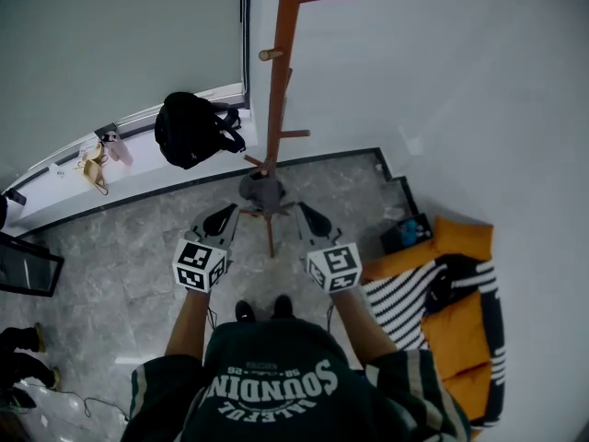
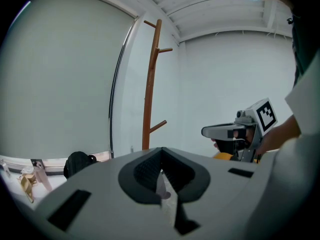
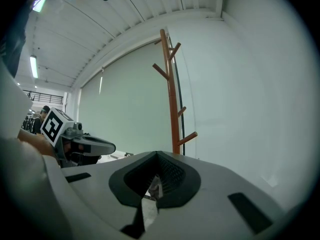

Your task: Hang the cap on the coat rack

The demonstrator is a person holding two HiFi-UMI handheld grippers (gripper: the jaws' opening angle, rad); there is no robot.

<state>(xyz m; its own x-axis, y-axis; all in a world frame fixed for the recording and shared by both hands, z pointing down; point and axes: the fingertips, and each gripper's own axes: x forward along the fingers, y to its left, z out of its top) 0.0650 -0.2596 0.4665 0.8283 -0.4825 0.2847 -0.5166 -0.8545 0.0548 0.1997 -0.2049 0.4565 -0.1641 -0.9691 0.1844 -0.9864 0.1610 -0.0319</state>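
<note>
Both tools are closed on nothing: the left gripper (image 2: 161, 171) and right gripper (image 3: 156, 176) each show their pads pressed together in their own views. Only my head view shows the cap (image 1: 261, 190), grey, low on the rack (image 1: 279, 90), just beyond the two tips. I can't tell whether it hangs or rests there. From the gripper views I get the rack standing tall and the opposite gripper; the left one also catches a black bag (image 2: 77, 163).
</note>
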